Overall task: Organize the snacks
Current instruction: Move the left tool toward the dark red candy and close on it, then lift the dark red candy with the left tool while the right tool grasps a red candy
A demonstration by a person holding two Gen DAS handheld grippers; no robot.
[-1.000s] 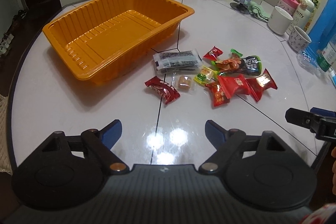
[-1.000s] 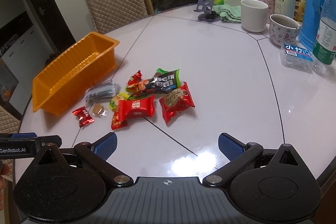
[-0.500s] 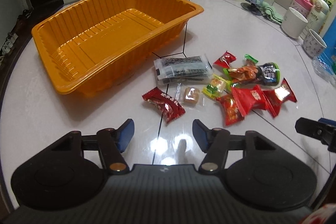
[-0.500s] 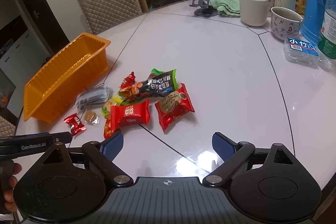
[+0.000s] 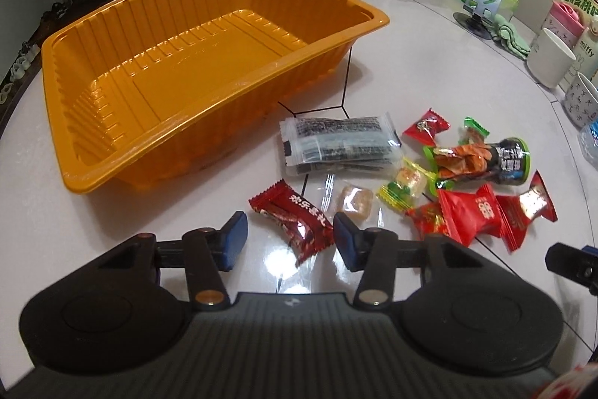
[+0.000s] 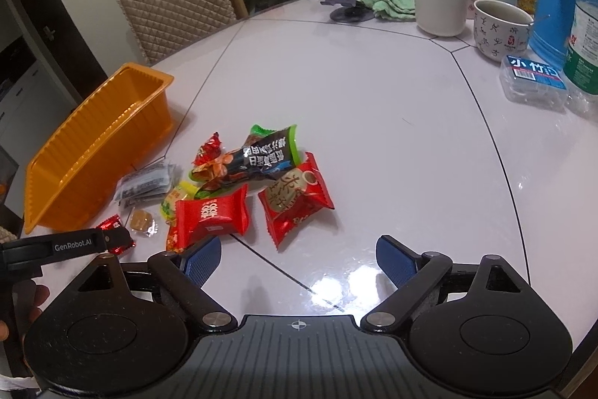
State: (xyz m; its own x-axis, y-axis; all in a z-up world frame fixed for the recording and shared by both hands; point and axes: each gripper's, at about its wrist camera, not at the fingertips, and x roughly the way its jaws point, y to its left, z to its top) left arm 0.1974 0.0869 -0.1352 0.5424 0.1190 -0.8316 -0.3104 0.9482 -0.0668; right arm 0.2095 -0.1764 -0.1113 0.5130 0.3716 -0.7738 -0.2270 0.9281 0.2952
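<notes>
Left gripper [image 5: 289,238] low over white worktop [image 5: 411,70], jaws part-way apart, just been closing. Dark red candy [image 5: 293,217] lying between the blue fingertips [image 5: 235,234]; right pad very near the wrapper, contact not clear; candy flat on worktop, not lifted. Small tan candy in clear wrap [image 5: 355,202] just ahead of right fingertip. Grey seaweed packs [image 5: 336,144] further ahead, beside near wall of orange tray [image 5: 209,92]. Tray ahead and to the left, holding nothing. Remaining snacks in loose heap ahead and to the right: yellow-green candy [image 5: 405,184], black-and-green pouch [image 5: 482,159], red packets [image 5: 474,214].

Right gripper [image 6: 297,258] also low over worktop, jaws wide apart, just been closing a little, nothing between them. Square red packet [image 6: 211,214] just ahead of left fingertip, red rice-cracker packet [image 6: 295,199] ahead near centre. Mugs [image 6: 441,4], bottles and a clear box [image 6: 532,81] well ahead, right side. Left gripper's finger visible at far left, over the dark red candy.
</notes>
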